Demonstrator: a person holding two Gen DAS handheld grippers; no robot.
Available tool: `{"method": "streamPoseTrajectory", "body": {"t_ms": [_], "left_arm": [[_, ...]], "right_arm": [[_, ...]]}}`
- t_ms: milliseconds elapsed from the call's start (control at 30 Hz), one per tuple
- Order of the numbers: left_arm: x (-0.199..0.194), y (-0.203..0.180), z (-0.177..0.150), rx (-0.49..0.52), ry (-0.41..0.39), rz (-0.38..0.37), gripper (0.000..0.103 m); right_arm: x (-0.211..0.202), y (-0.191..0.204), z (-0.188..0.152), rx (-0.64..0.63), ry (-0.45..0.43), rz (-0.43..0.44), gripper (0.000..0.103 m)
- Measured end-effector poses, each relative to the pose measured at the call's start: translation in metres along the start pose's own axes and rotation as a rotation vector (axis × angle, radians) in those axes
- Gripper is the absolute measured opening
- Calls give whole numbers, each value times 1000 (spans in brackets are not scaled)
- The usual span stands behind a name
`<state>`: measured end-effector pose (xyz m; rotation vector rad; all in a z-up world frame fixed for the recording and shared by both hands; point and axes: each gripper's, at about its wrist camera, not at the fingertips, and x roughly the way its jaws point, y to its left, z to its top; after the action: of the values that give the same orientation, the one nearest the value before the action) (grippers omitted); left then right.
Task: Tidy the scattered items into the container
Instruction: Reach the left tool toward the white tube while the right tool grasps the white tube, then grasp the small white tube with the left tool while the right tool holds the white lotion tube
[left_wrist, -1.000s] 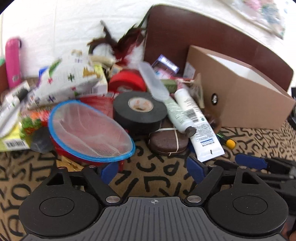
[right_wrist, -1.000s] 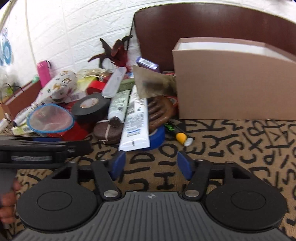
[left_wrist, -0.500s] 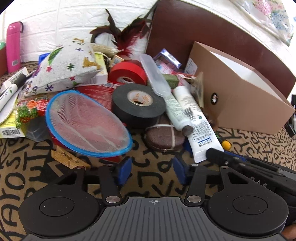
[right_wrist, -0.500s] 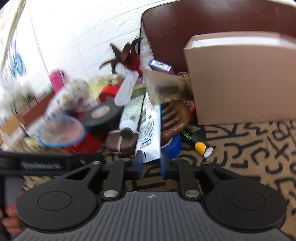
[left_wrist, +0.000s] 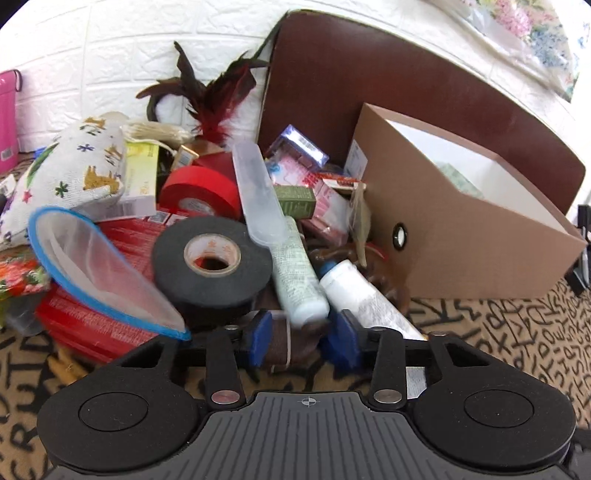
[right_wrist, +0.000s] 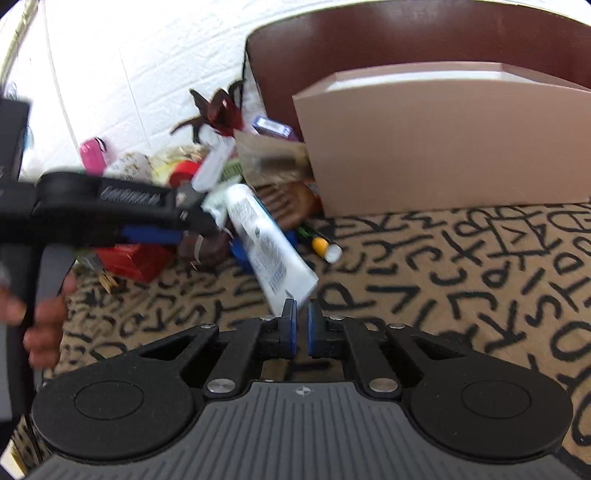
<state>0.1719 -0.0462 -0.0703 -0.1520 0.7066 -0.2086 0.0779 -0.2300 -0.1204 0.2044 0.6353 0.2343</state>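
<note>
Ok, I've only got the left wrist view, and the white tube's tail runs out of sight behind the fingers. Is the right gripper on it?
Observer: Yes. The right gripper is shut on the flat crimped end of the white tube.
Operator: Anything lying near that tube that I can't see?
Observer: An orange-ended marker lies on the patterned cloth, just right of the tube and in front of the brown box.

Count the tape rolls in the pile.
2: a black roll at the front and a red roll behind it. More may be buried.
</note>
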Motion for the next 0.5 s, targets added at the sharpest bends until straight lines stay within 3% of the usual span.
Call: {"method": "streamPoseTrajectory", "body": {"t_ms": [67, 133, 300, 333, 467, 500], "left_arm": [[3, 0, 4, -8, 3, -11, 53], [4, -1, 4, 19, -1, 8, 29], [2, 1, 2, 33, -5, 6, 32], [2, 1, 2, 34, -12, 4, 48], [2, -3, 0, 71, -21, 15, 47], [2, -4, 0, 79, -21, 20, 38]], "right_arm": [[2, -3, -2, 20, 1, 10, 6], [3, -6, -2, 37, 0, 20, 6], [8, -6, 0, 38, -4, 29, 6], [8, -6, 0, 39, -5, 31, 7], [5, -6, 7, 33, -32, 31, 10], [6, -5, 9, 31, -37, 35, 10]]}}
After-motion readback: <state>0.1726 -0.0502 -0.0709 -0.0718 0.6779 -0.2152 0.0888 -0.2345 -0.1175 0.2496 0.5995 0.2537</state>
